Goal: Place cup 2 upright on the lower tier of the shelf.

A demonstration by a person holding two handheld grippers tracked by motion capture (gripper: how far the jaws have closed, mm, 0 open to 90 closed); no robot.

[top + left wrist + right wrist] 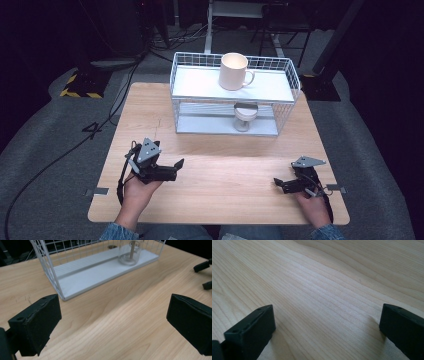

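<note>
Glass point(130, 252) is standing on the wire rack's point(177, 95) lower shelf, toward the table's point(225, 175) far edge. I'm holding left gripper point(176, 168) and right gripper point(278, 184) wide, empty, near the front corners. Glass looks fragile, slippery; I'm planning to grip its straight wall.

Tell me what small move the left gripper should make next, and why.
Probably ease the left gripper forward toward the glass cup on the lower shelf of the wire rack. Its jaws stand wide open and empty over bare table, and its camera already faces that cup. The right gripper is open too, aimed at bare wood.
</note>
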